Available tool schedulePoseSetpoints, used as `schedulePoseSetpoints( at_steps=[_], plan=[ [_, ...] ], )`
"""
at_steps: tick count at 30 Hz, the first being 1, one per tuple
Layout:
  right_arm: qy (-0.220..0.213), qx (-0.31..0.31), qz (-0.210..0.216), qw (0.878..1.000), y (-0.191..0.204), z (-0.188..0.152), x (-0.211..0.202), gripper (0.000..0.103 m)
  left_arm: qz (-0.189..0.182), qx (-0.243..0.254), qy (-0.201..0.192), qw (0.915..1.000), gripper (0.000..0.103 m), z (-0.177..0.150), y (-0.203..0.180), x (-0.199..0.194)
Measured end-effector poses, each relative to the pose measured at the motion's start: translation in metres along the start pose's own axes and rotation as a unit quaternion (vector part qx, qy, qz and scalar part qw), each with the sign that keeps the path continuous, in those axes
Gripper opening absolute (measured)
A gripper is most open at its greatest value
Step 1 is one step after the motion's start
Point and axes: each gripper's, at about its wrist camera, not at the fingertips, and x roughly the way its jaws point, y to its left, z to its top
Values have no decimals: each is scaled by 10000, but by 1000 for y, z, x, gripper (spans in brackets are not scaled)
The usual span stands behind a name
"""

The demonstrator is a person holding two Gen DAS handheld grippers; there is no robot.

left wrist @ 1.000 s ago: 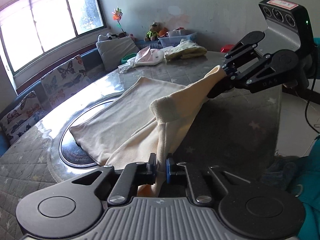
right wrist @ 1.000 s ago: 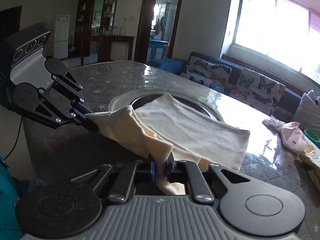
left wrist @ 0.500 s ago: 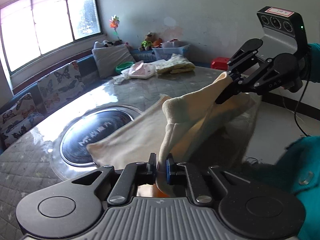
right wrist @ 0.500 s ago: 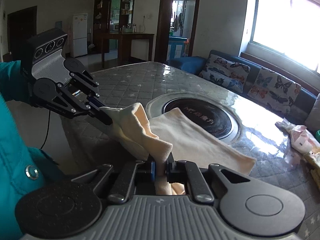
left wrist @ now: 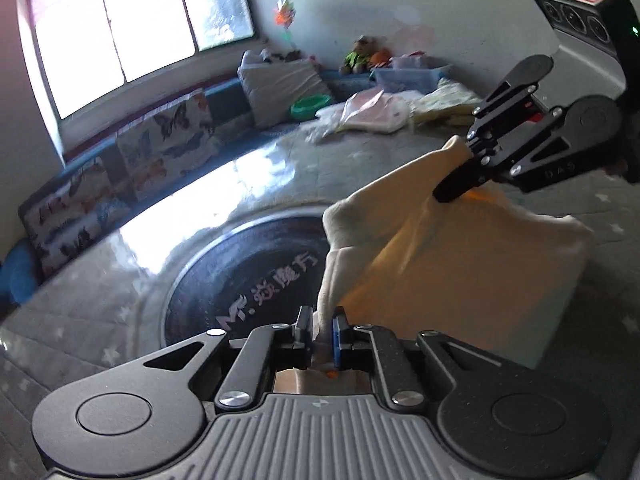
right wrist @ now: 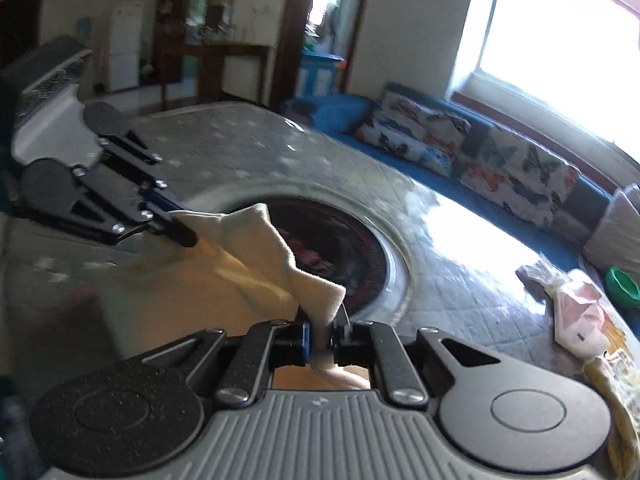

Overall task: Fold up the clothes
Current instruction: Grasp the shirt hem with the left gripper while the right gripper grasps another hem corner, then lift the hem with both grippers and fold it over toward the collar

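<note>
Above the table [left wrist: 120,264], the cream garment [left wrist: 460,260] hangs bunched and creased.

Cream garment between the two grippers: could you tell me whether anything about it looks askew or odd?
Yes: the cream garment hangs bunched and twisted, not flat. The left gripper and the right gripper are each shut on a crumpled edge, and the cloth between them sags in uneven folds above the table. Nothing looks torn or spilled.
</note>
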Motion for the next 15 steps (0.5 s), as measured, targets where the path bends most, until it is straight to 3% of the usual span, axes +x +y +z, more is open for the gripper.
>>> schedulePoseSetpoints(
  at_steps=[6, 7, 10, 15],
  plan=[
    [281, 415, -275, 9984, -4, -16, 58, 13, 340, -226, 225, 9989, 15, -9, 6, 28],
    [283, 539, -312, 9977, -6, -19, 61, 18, 385, -231, 245, 9987, 17, -10, 7, 30],
    [134, 821, -644, 9945, -13, -26, 55, 37, 521, -318, 214, 9979, 24, -12, 11, 26],
    [-125, 1195, -924, 9884, -24, -34, 24, 37, 795, -573, 168, 9950, 24, -10, 20, 20]
  ],
)
